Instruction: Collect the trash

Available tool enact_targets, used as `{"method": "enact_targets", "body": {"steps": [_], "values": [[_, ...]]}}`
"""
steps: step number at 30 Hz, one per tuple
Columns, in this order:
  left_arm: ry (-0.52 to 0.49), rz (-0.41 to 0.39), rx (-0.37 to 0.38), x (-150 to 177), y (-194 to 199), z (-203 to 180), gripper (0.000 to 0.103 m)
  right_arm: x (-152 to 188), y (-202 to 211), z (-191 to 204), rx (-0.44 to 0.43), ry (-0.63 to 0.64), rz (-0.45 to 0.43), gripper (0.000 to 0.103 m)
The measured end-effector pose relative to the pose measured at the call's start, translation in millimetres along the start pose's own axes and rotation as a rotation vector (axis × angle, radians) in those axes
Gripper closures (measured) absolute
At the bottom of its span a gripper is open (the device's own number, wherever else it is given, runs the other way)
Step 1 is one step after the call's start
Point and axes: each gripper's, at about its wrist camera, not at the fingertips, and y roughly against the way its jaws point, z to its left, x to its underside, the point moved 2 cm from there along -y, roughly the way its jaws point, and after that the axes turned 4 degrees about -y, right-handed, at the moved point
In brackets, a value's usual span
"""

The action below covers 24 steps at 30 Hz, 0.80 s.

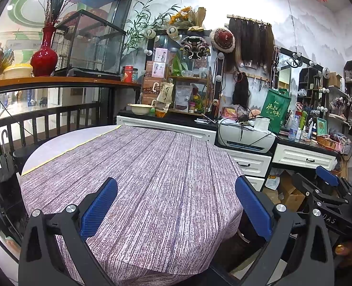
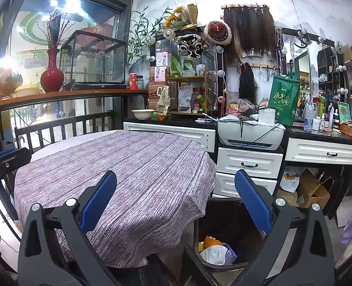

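A round table (image 1: pixel 137 166) under a purple striped cloth fills the centre. White drawer cabinets (image 2: pixel 249 162) line the painted wall at right; a window (image 1: pixel 20 23) glares upper left.

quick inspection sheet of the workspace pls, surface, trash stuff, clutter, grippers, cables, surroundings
surface: round table under purple striped cloth, nothing seen on it
job's things: dark trash bin beside the table, holding a white face mask and orange scrap
clutter: counter crowded with packets, bottles, green tote bag
grippers: left gripper and right gripper open, empty
cables: black cords draped over white printer
surroundings: red vase, wire cage, hanging hairpieces
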Motion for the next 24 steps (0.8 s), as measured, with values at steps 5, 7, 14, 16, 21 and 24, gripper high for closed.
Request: {"method": "enact_targets", "body": {"steps": [5, 7, 14, 16, 21, 24], "values": [[0.003, 0.004, 0.001, 0.2, -0.5, 0.8, 0.005, 0.8, -0.1, -0.3, 0.001, -0.003, 0.003, 0.006], [0.004, 0.003, -0.001, 0.5, -0.2, 0.9, 0.005, 1.2, -0.1, -0.6, 0.001, -0.004, 0.003, 0.006], [0.003, 0.006, -0.002, 0.6, -0.2, 0.1, 0.005, 1.4, -1.0, -0.7, -0.001, -0.001, 0.006, 0.006], [0.004, 0.008, -0.001, 1.1, 0.2, 0.3, 0.005, 1.9, -1.5, -1.4, -0.002, 0.000, 0.010, 0.006], [0.005, 0.009, 0.000, 2.1, 0.0, 0.9, 0.005, 1.7, -2.8, -2.3, -0.002, 0.002, 0.010, 0.006], [0.004, 0.013, 0.001, 2.3, -0.7, 0.9, 0.005, 1.3, -2.5, -1.9, -0.002, 0.000, 0.009, 0.006]]}}
